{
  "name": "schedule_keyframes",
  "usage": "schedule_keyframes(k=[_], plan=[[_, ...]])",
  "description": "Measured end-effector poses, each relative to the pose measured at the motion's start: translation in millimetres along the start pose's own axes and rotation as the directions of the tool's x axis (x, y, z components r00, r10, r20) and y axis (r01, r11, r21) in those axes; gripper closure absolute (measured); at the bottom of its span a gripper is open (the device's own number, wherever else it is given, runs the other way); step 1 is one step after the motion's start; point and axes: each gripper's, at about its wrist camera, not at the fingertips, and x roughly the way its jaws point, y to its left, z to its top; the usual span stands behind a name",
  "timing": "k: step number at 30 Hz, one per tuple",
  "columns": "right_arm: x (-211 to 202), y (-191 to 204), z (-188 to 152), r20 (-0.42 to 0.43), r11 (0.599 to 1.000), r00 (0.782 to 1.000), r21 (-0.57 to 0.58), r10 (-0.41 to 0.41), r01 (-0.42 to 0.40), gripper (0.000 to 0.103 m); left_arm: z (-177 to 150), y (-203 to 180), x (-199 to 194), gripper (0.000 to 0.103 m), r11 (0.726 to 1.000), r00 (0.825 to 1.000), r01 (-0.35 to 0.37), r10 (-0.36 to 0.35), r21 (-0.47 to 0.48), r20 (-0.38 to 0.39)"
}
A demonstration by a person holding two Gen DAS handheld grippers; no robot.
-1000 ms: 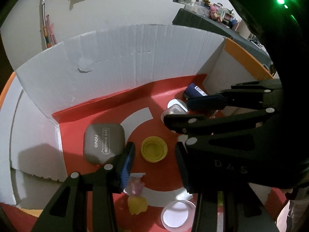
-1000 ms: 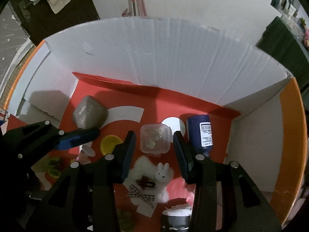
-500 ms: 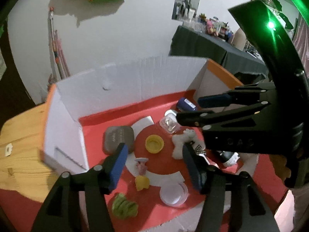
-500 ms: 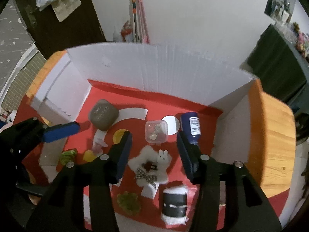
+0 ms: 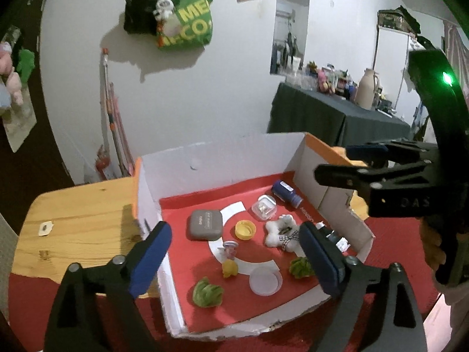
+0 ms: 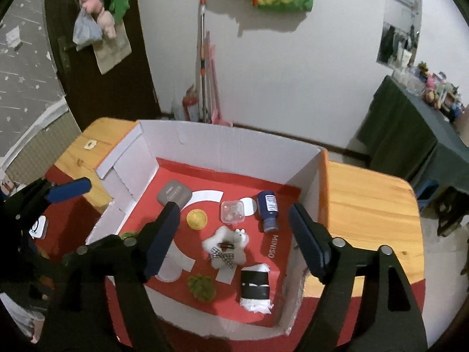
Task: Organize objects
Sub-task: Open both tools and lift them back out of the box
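box [image 5: 296, 152] of objects below, both jaws wide, empty

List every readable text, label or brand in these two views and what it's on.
"MINISO": printed on the box's red floor, beside the blue bottle.
"ME" over "CO", partly cut off: on the green bag hanging on the wall.
"DAS": embossed on the right gripper's black body.
Grey case: white lid print, too blurred to read.
Blue bottle's white label: barcode-like print, too small to read.
Wall photos: nothing legible.
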Motion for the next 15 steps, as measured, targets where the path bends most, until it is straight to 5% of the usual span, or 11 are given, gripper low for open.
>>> schedule_keyframes(k=[9, 15], plan=[[-36, 9, -39, 0.164, 0.998, 0.985, 0.041, -0.053, 0.047, 0.009, -19, 4, -25, 0.0, 0.996, 0.99, -0.074, 0.079, -0.046, 0.117], [-32, 14, -59, 0.235, 0.994, 0.966, 0.05, -0.111, 0.102, 0.008, -35, 2, -25, 0.0, 0.991, 0.978, -0.12, 0.129, -0.063, 0.164]])
